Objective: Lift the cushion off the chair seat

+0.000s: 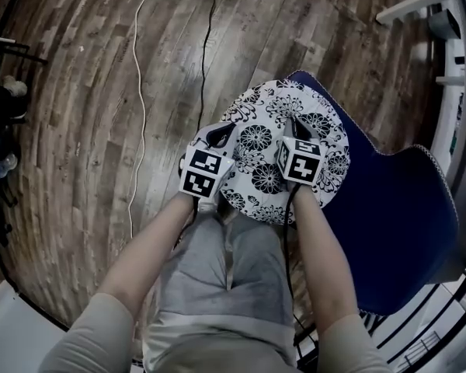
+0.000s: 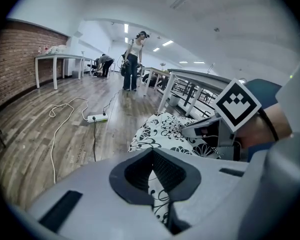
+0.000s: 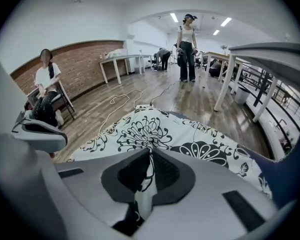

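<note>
- The round white cushion with black flowers [image 1: 283, 130] lies on the seat of the blue chair [image 1: 396, 216].
- The left gripper [image 2: 151, 174] fingers pinch its edge.
- The right gripper [image 3: 147, 176] fingers pinch its edge too.

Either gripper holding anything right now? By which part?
Both hold the floral cushion. The left gripper is clamped on its left edge; the right gripper pinches a fold of fabric on its top side.
</note>
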